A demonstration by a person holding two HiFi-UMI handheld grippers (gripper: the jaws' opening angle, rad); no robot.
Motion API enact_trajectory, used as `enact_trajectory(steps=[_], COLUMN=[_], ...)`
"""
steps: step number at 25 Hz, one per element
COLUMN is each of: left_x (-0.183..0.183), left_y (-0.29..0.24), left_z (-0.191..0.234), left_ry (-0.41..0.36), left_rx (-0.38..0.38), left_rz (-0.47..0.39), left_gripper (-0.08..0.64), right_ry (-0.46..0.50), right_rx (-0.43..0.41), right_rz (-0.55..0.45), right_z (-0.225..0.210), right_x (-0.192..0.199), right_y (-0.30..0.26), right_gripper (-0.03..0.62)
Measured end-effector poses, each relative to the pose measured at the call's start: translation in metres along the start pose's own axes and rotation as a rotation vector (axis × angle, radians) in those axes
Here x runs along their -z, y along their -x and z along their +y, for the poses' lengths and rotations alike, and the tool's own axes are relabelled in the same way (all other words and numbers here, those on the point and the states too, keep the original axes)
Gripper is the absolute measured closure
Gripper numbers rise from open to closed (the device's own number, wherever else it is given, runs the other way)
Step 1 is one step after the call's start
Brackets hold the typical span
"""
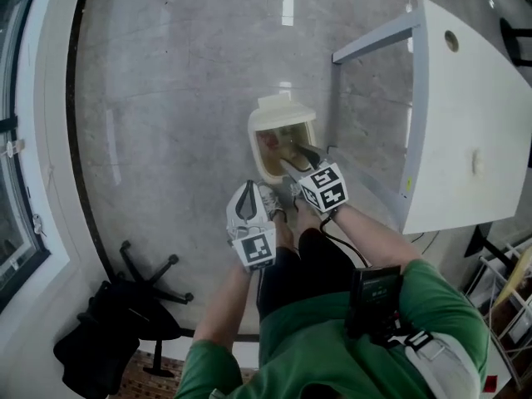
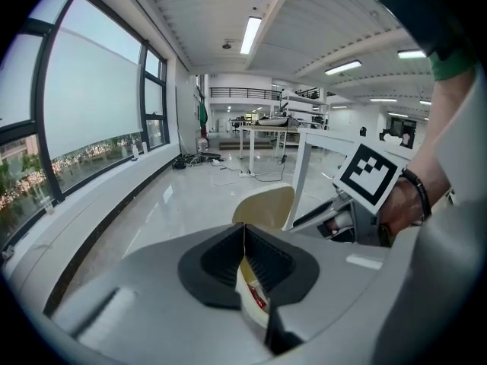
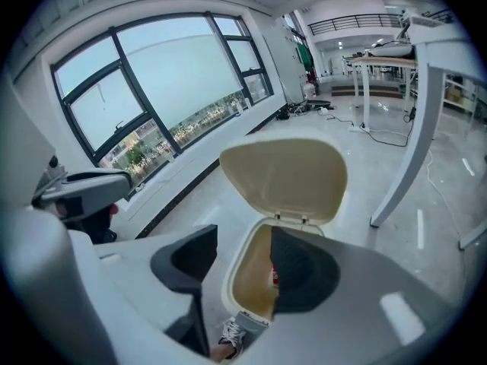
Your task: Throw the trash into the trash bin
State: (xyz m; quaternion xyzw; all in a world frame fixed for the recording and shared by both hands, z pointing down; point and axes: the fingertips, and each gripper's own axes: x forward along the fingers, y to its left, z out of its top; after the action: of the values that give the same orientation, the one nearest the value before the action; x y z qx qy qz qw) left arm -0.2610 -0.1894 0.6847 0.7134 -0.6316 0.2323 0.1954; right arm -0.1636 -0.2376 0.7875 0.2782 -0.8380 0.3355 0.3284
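In the head view, the trash bin (image 1: 254,146) is seen on the floor just beside the leg of the white desk (image 1: 465,115). Its lid (image 1: 283,106) is tipped back. A shoe (image 1: 270,198) is set against the bin's near side, probably on a pedal, which would explain why the lid is kept up while both hands are busy. The right gripper (image 1: 295,158) is held over the open mouth and pointed down into it, so that anything let go would drop inside. The left gripper (image 1: 248,196) is kept back, beside the shoe and short of the rim, out of the way. A black office chair (image 1: 133,306) is parked well apart by the window wall.

In the left gripper view, the fingers are pressed together at their tips with nothing pinched between them. Below them a red piece of trash (image 2: 256,296) is glimpsed past the bin's pale rim.

In the right gripper view, the fingers are spread wide and empty. The bin's mouth is framed between them, the red trash lies inside against the wall, and the shoe is seen at the bin's foot. The drop is judged done.
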Motion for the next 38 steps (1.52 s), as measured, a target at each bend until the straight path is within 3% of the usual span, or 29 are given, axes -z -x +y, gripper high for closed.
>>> enact_trajectory(steps=[12, 23, 26, 38], left_x=[-0.127, -0.229, -0.243, -0.292], left_y=[0.071, 0.157, 0.18, 0.238], left_z=[-0.009, -0.02, -0.024, -0.047], left_ry=[-0.094, -0.138, -0.108, -0.121], left_rx=[0.062, 0.11, 0.122, 0.18], left_rz=[-0.211, -0.438, -0.47, -0.593], left_gripper=[0.555, 0.555, 0.555, 0.555], right_ry=[0.043, 0.124, 0.155, 0.228], right_rx=[0.015, 0.032, 0.047, 0.078], right_rz=[-0.307, -0.569, -0.626, -0.775], right_z=[0.072, 0.146, 0.157, 0.188], right_x=[-0.111, -0.173, -0.183, -0.203], right_y=[0.167, 0.292, 0.321, 0.399], right_gripper=[0.531, 0.575, 0.581, 0.588])
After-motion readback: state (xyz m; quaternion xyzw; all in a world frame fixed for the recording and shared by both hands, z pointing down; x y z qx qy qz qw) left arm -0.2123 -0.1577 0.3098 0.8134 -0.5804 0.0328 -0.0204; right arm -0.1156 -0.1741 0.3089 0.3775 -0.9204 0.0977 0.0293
